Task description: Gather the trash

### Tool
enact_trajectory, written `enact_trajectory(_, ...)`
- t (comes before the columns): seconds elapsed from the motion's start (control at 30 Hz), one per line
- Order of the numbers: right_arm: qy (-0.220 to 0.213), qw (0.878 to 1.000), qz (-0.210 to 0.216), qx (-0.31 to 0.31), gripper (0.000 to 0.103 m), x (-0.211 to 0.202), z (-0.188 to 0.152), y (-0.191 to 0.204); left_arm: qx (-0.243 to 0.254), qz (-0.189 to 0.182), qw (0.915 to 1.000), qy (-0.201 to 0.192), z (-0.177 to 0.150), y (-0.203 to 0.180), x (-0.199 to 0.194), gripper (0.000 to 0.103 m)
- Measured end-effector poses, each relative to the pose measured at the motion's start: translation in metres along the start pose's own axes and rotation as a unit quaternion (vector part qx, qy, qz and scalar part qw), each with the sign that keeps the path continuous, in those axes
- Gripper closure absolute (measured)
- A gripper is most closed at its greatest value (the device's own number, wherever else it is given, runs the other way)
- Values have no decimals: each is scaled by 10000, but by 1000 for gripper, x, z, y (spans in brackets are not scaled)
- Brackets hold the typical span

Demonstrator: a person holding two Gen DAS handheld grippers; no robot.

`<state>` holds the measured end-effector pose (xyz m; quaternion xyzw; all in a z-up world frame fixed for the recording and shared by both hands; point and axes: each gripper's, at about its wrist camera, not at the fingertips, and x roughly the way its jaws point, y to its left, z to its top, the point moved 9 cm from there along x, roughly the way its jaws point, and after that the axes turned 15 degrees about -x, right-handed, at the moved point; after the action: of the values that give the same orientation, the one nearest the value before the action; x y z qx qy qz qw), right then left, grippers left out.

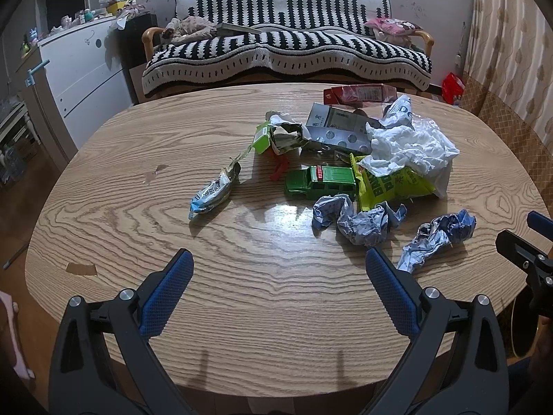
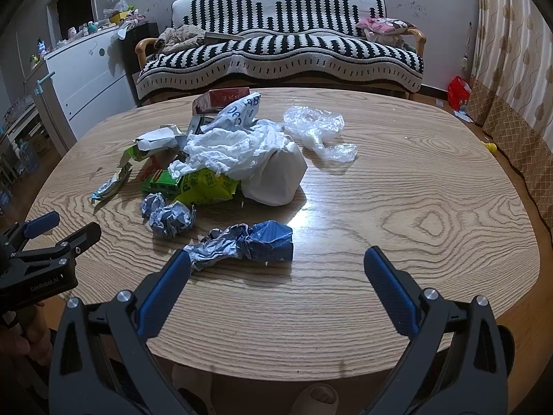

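Oval wooden table (image 1: 242,311): light oak, bold dark grain rings. Green toy car (image 1: 319,181) mid-table, red patch on its roof. Just right of it, yellow-green snack bag (image 1: 390,186) with darker green print, under crumpled white tissue (image 1: 408,148). Nearer than the car, two crumpled blue-grey paper wads (image 1: 356,221) (image 1: 439,238). Red carton (image 1: 359,93) at the far edge. Sofa cover (image 1: 287,48) behind the table: black-and-white stripes. Both claws (image 1: 279,287) (image 2: 276,287): black arms, blue textured pads (image 1: 169,294).

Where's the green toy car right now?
The green toy car sits mid-table in the left wrist view, just left of the yellow-green snack bag and behind a crumpled blue paper ball; the right wrist view mostly hides it.
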<state>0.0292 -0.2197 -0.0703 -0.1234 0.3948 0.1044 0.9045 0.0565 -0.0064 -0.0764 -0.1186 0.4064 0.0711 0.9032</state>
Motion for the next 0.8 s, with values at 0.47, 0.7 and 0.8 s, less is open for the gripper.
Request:
enact_trajectory(0.47, 1, 10000, -5, -8, 6, 0, 0, 1, -1, 8, 10000, -3, 0, 0, 0, 6)
enact_trajectory(0.7, 5, 10000, 5, -10, 6, 0, 0, 0, 17, 8, 10000, 0, -1, 0, 1, 6)
enact_trajectory(0.8, 29, 10000, 30, 3, 6, 1, -1, 2, 27, 19, 10000, 8, -1, 1, 2, 6)
